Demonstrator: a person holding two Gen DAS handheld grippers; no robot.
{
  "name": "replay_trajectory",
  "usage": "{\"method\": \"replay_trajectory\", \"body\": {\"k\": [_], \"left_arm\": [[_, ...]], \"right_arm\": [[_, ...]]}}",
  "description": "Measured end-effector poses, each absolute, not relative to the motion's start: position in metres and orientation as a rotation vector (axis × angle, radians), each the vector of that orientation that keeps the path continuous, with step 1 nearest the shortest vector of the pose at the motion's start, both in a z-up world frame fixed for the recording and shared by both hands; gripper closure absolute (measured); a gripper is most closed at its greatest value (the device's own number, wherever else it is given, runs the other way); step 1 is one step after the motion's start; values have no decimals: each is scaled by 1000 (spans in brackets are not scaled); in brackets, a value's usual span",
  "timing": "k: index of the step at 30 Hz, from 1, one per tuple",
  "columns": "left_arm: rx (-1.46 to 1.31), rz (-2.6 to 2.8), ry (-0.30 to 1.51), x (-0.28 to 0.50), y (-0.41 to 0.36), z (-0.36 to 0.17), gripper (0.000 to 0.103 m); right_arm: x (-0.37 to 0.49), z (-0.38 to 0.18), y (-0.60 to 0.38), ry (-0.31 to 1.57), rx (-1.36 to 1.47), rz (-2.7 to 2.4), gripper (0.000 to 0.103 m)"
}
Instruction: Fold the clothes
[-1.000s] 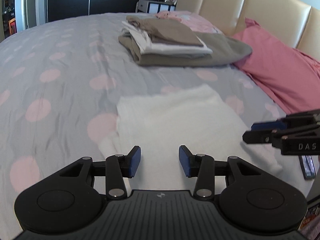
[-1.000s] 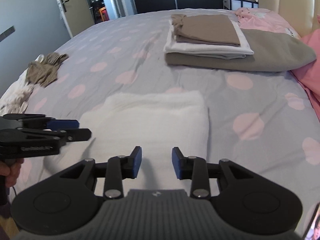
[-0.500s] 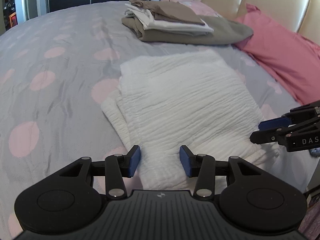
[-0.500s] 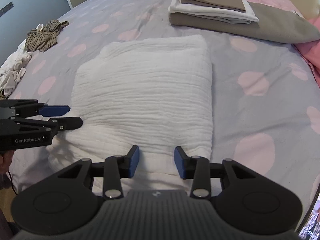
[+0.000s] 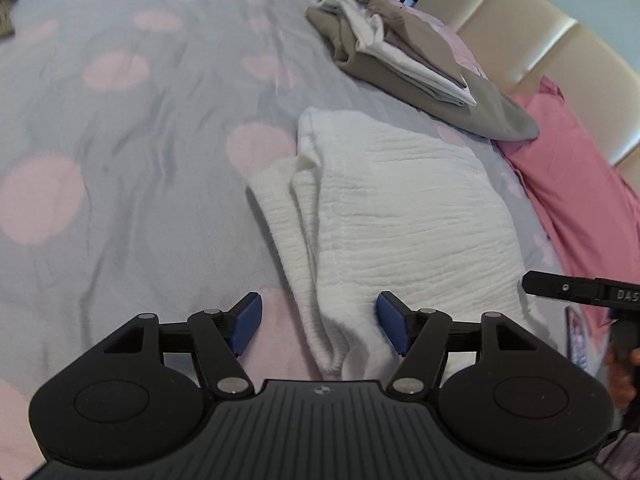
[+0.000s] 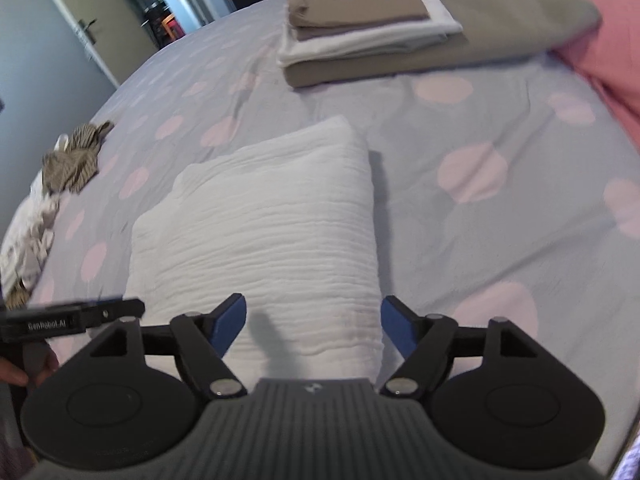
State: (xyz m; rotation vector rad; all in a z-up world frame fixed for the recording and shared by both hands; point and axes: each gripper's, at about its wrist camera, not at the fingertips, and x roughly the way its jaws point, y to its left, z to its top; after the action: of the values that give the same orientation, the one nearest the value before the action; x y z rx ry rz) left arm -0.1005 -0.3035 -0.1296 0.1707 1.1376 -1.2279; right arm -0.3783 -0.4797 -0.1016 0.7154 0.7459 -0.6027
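Striped rag (image 6: 76, 156) crumpled at left bed edge. Left gripper (image 5: 320, 322) fingers wide, straddling near left corner of white cloth (image 5: 404, 216), gripping nothing. Cloth folded, flat on dotted sheet (image 5: 132, 128). Right gripper (image 6: 314, 322) fingers wide over near right edge. Folded stack (image 6: 368, 28) beyond; pink pillow (image 5: 576, 176) far right.

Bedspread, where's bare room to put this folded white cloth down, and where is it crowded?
Bare bedspread lies right of the white cloth, between it, the folded stack and the pink pillow. Another bare stretch runs between the cloth and the crumpled clothes at the left edge. The head end is crowded.
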Motion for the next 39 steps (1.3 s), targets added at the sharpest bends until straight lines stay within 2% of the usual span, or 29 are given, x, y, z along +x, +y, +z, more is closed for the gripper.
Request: {"method": "replay_trajectory", "body": {"k": [7, 17, 23, 24, 25, 31, 36, 39], "left_arm": [[136, -1278, 1146, -99, -315, -141, 37], [152, -1288, 1138, -104, -334, -144, 38], [135, -1301, 1132, -104, -339, -147, 40], [129, -1307, 1128, -103, -340, -147, 42], [121, -1314, 1126, -102, -340, -148, 45], [81, -1341, 1113, -102, -338, -148, 63], [78, -1349, 1091, -105, -337, -143, 70], [70, -1354, 1066, -107, -334, -138, 74]], "right_arm": [[-384, -128, -504, 700, 859, -573, 26], [-372, -143, -517, 685, 902, -525, 23], [-370, -147, -521, 672, 915, -512, 24], [-369, -148, -521, 669, 917, -508, 27], [-368, -148, -521, 666, 920, -507, 35], [-368, -148, -522, 647, 937, -494, 54], [-370, -139, -520, 616, 942, -485, 64], [-370, -129, -517, 596, 926, -479, 67]]}}
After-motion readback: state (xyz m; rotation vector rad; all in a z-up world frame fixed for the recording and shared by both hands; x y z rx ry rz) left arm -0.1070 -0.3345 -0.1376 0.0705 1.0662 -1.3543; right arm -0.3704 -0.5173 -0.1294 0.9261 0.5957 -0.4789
